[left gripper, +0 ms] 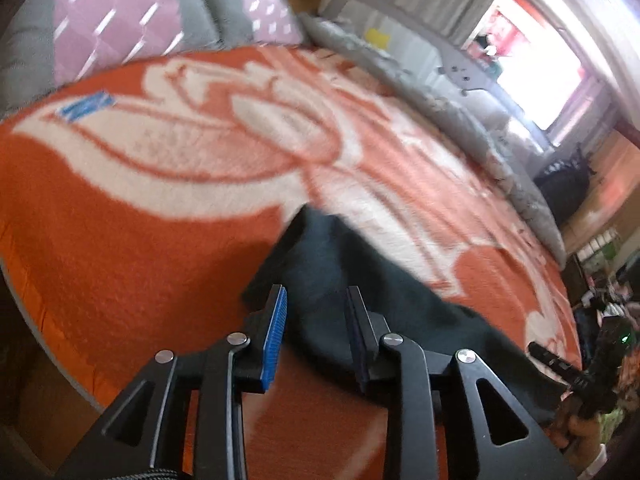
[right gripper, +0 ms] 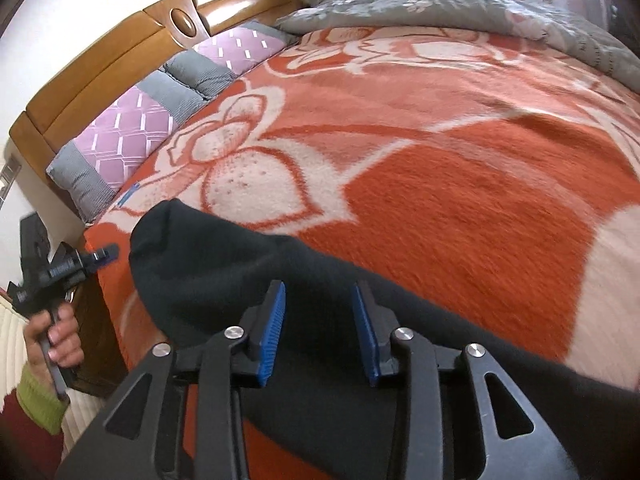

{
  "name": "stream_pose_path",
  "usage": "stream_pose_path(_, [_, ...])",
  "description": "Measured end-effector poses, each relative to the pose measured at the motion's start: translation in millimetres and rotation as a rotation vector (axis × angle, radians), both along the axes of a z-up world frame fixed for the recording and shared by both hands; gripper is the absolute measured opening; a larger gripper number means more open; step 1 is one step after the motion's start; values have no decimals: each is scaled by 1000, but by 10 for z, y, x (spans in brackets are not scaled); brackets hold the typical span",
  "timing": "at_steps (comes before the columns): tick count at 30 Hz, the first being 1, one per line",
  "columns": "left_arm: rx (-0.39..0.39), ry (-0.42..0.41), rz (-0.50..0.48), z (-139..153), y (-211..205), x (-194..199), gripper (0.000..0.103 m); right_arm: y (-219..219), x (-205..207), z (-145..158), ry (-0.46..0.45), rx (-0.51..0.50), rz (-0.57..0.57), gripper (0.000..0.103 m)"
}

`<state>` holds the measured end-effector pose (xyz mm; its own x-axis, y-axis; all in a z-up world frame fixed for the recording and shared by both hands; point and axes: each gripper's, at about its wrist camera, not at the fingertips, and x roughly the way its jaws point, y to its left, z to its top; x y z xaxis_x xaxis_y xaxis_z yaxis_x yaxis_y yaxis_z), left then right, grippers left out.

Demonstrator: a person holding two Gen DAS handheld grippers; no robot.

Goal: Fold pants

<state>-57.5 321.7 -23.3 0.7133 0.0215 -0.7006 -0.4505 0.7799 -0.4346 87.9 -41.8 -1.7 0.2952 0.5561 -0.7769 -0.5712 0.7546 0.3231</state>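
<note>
Bed: orange floral blanket, dark pants, pillows, grey quilt.

Place: home bedroom | Bed: wooden headboard at far left; orange-and-cream floral blanket spread across mattress | Pillows: purple-and-grey pillows lined along headboard | Bedding: grey quilt bunched at far edge | Light: bright window at far right

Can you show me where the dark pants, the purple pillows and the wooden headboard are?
pants (right gripper: 224, 264): right wrist view, on the rounded dark end.
purple pillows (right gripper: 132, 136): right wrist view, on a purple patterned panel.
wooden headboard (right gripper: 120, 48): right wrist view, on its front board.
</note>
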Motion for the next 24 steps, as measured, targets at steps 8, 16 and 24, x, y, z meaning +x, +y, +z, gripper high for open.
stream_pose_path(8, [44,-14,-266,240,-778,379,31,-783,-376,-12,37,-5,-117,39])
stream_pose_path(16, [40,11,-497,287,-1658,761,37,-1602,-727,-97,97,6,-297,40])
stream_pose_path(24, [86,47,-732,348,-2651,1095,46,-2223,-912,-154,130,72,-477,50])
